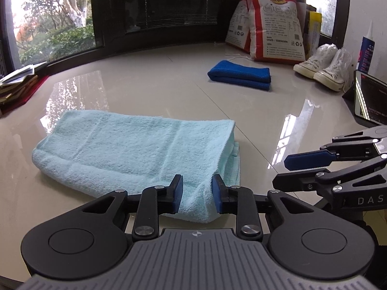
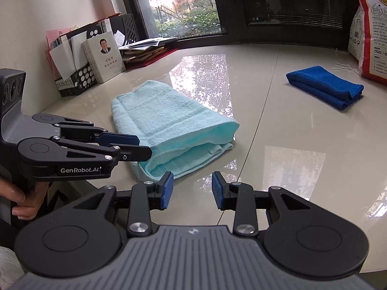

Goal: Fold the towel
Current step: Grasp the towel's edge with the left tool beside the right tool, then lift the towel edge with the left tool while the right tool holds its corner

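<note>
A: Far left on the tabletop?

B: A file rack with papers and a book against the wall, and a stack of papers beside the window.

A: And the towel?

B: Light blue, folded over, lying left of centre on the near part of the tabletop. Its layered open edges face right and near.

A: Left gripper?

B: Its jaws are apart, the towel's near corner lying between the pads. From the right wrist view that gripper reaches the same corner; whether it touches the cloth, I can't tell. A hand holds its handle.

A: Right gripper?

B: Spread open over bare tabletop, just right of the towel, holding nothing.

A: Farther right?

B: A folded dark blue cloth, well apart from the towel. Behind it red-and-white bags, then white sneakers, and a lit screen at the edge.
</note>
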The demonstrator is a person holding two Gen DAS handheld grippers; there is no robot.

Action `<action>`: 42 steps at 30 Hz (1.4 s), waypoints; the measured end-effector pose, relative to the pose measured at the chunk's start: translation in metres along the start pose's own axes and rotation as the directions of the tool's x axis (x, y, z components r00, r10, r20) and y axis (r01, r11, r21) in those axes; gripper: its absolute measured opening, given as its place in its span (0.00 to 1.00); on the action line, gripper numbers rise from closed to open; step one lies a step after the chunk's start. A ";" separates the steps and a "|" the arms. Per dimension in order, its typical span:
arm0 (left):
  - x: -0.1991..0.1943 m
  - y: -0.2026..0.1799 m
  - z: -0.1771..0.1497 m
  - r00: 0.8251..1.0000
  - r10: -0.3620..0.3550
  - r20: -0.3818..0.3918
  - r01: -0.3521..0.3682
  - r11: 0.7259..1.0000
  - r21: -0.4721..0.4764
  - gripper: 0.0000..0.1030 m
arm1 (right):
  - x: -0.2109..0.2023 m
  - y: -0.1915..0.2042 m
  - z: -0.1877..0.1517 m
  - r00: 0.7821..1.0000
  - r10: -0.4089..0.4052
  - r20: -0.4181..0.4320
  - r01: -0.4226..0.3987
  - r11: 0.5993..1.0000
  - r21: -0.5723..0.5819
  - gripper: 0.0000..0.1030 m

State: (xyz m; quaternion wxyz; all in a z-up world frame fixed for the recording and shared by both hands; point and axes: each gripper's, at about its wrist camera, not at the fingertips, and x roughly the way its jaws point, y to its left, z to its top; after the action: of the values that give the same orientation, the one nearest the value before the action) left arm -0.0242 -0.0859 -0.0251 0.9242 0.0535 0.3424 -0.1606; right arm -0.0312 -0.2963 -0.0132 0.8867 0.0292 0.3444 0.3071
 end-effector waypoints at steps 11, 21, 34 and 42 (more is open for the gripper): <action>0.015 -0.016 -0.005 0.998 -0.027 -0.065 0.031 0.997 0.067 0.28 | 0.005 -0.001 -0.001 1.000 0.006 -0.004 -0.006 1.000 0.017 0.35; 0.010 0.001 -0.009 0.998 -0.052 -0.020 0.052 0.999 -0.004 0.06 | 0.014 -0.001 0.001 0.999 0.036 -0.008 -0.036 0.998 0.056 0.35; -0.006 0.035 -0.019 0.997 -0.069 0.035 0.073 0.989 -0.130 0.06 | 0.036 0.013 0.015 0.986 0.165 0.005 -0.163 0.970 0.178 0.35; -0.014 0.050 -0.037 0.990 -0.136 0.044 0.141 0.979 -0.149 0.06 | 0.054 0.015 0.014 0.967 0.255 -0.024 -0.237 0.924 0.300 0.34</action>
State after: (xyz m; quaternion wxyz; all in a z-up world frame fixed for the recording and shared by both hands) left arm -0.0405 -0.0279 -0.0444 0.9177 -0.0437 0.3411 -0.1991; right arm 0.0008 -0.2515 -0.0302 0.8157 0.1945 0.4073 0.3618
